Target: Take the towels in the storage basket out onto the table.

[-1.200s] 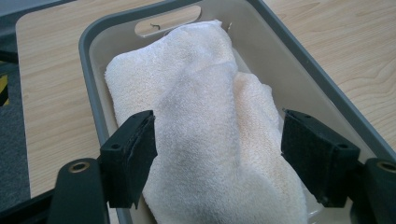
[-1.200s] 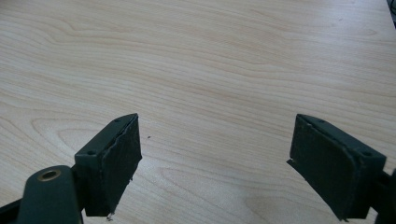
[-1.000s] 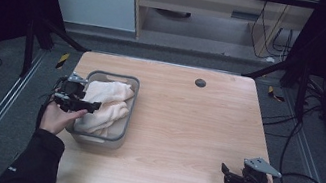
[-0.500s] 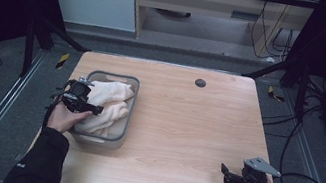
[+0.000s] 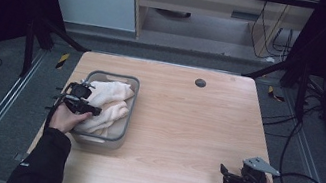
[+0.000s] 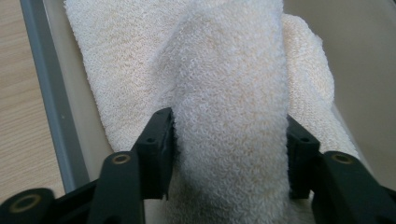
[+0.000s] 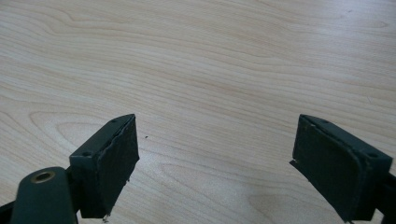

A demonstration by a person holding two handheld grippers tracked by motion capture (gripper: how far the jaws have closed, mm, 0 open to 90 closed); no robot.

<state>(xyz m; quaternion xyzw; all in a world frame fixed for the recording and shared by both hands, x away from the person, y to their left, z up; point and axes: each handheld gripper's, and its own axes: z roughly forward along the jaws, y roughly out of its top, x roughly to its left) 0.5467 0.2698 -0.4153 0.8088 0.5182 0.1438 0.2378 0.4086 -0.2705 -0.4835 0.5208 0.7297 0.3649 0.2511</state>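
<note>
The left gripper point(image 5: 82, 102) is down in the grey bin point(image 5: 127, 115), and its jaws sit on either side of a thick fold of the cream towel point(image 6: 233, 107). Seen from the left gripper view, both pads press into the terry, so I'd call that a grip on the fold, though the jaws are kept fairly wide apart by the bulk of cloth between them.

My guess is the towel is coming out of the bin. To do that well, squeeze firmly first, because a fat, springy fold like that could slip free. Then lift straight up, clear of the bin's rim, before swinging across. The cloth trailing below may catch on the wall and tip the light bin.

Inside the bin there's just towelling, bunched and folded over itself, filling most of it. Whether it's one towel or two I can't tell.

Well away from the bin, at the table's point(image 5: 205, 129) near corner on the person's right, the right gripper point(image 5: 229, 177) hangs low over bare wood, jaws spread wide, nothing between them. It could steady the bin.
</note>
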